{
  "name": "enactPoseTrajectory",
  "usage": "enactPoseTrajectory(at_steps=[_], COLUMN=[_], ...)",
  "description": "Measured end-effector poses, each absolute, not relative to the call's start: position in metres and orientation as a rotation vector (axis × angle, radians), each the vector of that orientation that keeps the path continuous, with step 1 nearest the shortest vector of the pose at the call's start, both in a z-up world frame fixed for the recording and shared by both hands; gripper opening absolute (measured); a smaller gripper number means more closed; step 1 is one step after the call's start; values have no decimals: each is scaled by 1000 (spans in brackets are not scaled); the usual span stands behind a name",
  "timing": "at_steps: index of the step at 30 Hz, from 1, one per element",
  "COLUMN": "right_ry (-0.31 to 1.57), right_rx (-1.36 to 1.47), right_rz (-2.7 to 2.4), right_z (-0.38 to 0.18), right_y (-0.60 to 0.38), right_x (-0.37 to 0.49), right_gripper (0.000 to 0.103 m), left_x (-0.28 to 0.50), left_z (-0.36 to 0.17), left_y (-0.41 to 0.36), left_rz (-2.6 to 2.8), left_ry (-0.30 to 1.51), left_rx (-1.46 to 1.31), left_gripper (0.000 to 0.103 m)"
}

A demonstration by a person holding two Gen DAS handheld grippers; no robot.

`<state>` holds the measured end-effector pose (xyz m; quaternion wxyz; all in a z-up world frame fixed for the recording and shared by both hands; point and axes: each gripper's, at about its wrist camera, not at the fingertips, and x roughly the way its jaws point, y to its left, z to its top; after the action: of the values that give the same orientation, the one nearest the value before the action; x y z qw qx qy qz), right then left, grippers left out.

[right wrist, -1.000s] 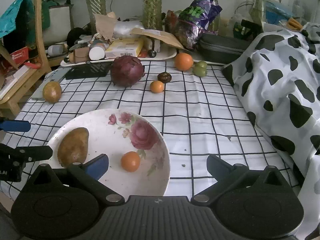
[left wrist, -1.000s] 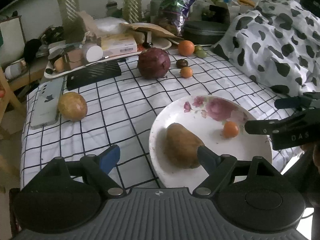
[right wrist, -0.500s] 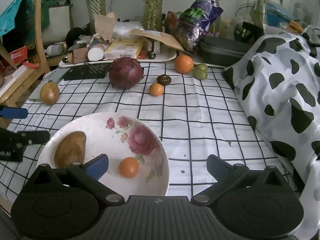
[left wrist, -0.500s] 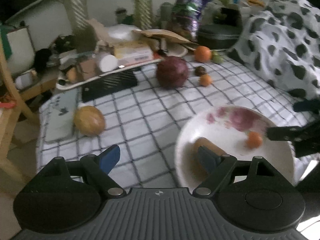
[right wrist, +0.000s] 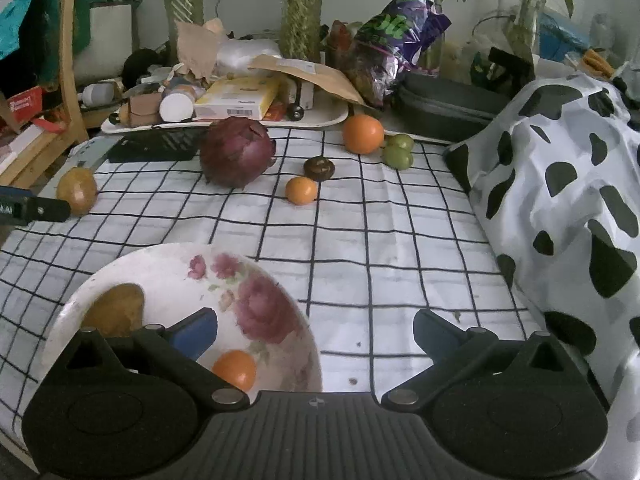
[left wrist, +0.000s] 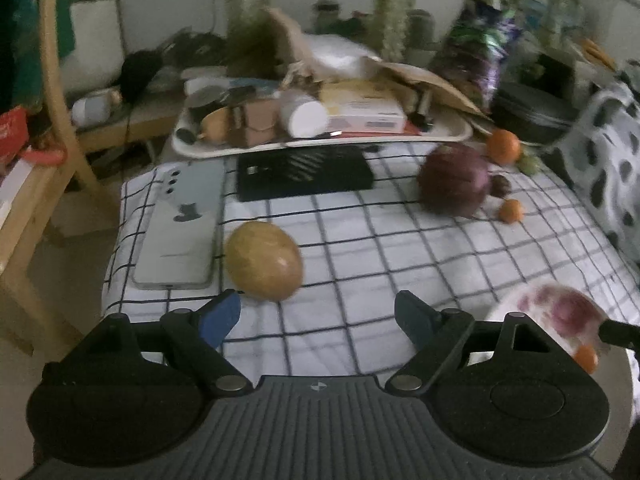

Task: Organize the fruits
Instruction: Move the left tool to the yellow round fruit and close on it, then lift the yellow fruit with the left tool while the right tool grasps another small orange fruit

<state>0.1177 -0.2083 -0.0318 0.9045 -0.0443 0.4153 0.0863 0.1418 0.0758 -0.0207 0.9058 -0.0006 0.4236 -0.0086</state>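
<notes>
Left gripper (left wrist: 318, 316), jaws spread and empty, faces the yellow fruit (left wrist: 262, 261) lying just ahead, slightly left of centre, near the tablecloth's (left wrist: 400, 248) left edge — the right gripper (right wrist: 316, 332), likewise spread, hangs over the plate (right wrist: 280, 280) — farther off.

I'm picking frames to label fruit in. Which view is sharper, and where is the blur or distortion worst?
Right wrist view is sharper: the orange and red cabbage have crisp edges. Left wrist view is dimmer and motion-smeared, worst at the floral plate; the yellow fruit stays readable. Both views bend the tablecloth grid toward the edges.
</notes>
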Motion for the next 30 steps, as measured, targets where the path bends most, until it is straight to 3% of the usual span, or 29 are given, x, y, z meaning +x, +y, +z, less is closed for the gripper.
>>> enactPoseTrajectory(at_steps=[21, 26, 30], right_ry=[871, 874, 874], right_rx=[-120, -126, -136], right_rz=[161, 160, 164], right_z=[-42, -43, -44], right_y=[-212, -213, -211], right_x=[180, 189, 195], right_gripper=[103, 103, 103], left_x=[209, 221, 226], left_z=[-44, -52, -58], left_y=[124, 124, 124], left_rz=[0, -9, 0], left_ry=[995, 1039, 1061], left_rx=[-192, -187, -165], left_gripper=[81, 64, 56])
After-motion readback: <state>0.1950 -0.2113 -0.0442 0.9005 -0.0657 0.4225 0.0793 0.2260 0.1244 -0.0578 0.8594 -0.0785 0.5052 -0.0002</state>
